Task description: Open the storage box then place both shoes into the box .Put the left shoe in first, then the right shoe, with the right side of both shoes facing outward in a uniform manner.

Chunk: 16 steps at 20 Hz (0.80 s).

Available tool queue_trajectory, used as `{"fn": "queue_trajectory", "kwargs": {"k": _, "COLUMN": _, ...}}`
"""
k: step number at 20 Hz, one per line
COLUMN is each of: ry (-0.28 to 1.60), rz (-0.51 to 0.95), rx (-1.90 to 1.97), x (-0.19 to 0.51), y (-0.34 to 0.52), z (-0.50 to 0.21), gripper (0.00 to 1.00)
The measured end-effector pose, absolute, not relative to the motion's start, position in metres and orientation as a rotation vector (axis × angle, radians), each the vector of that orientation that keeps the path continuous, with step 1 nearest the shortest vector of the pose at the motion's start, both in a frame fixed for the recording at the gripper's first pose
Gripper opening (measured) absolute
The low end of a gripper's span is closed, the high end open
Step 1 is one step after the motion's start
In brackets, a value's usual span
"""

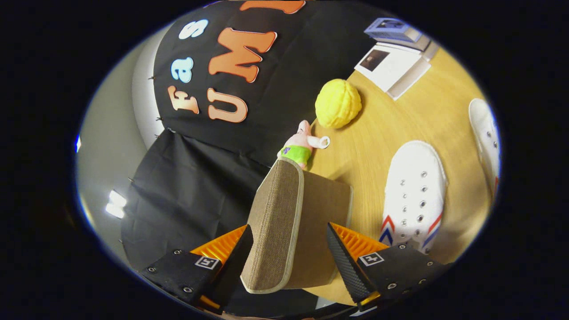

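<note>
Storage box (284, 222) lid stands between our claw's (290, 249) spread fingers, neither clearly pressing it; two white shoes (415, 191) lie on the bench (382, 129) beyond. We read no brand.

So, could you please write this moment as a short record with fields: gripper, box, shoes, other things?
gripper: gripper with fingers on either side of the lid; contact cannot be told
box: brown fabric lid raised between the fingers
shoes: two white shoes, near shoe and far shoe, on the wooden table, not in the box
other things: yellow ball, small pink toy, white box
</note>
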<state>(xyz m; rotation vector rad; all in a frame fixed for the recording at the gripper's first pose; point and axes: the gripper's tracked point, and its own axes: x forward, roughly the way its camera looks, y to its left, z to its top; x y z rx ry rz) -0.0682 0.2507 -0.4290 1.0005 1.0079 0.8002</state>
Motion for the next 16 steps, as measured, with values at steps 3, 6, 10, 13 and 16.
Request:
{"fn": "queue_trajectory", "kwargs": {"k": 3, "ry": 1.050, "rz": 0.860, "rx": 1.070, "x": -0.071, "y": 0.265, "z": -0.428, "gripper": 0.98}}
{"fn": "queue_trajectory", "kwargs": {"k": 6, "ry": 1.076, "rz": 0.921, "rx": 1.136, "x": -0.073, "y": 0.277, "z": -0.424, "gripper": 0.98}}
{"fn": "queue_trajectory", "kwargs": {"k": 10, "ry": 1.115, "rz": 0.977, "rx": 1.173, "x": -0.080, "y": 0.287, "z": -0.425, "gripper": 0.97}}
{"fn": "queue_trajectory", "kwargs": {"k": 13, "ry": 1.132, "rz": 1.015, "rx": 1.193, "x": -0.087, "y": 0.291, "z": -0.418, "gripper": 0.97}}
{"fn": "queue_trajectory", "kwargs": {"k": 16, "ry": 1.105, "rz": 1.007, "rx": 1.198, "x": -0.084, "y": 0.283, "z": -0.407, "gripper": 0.96}}
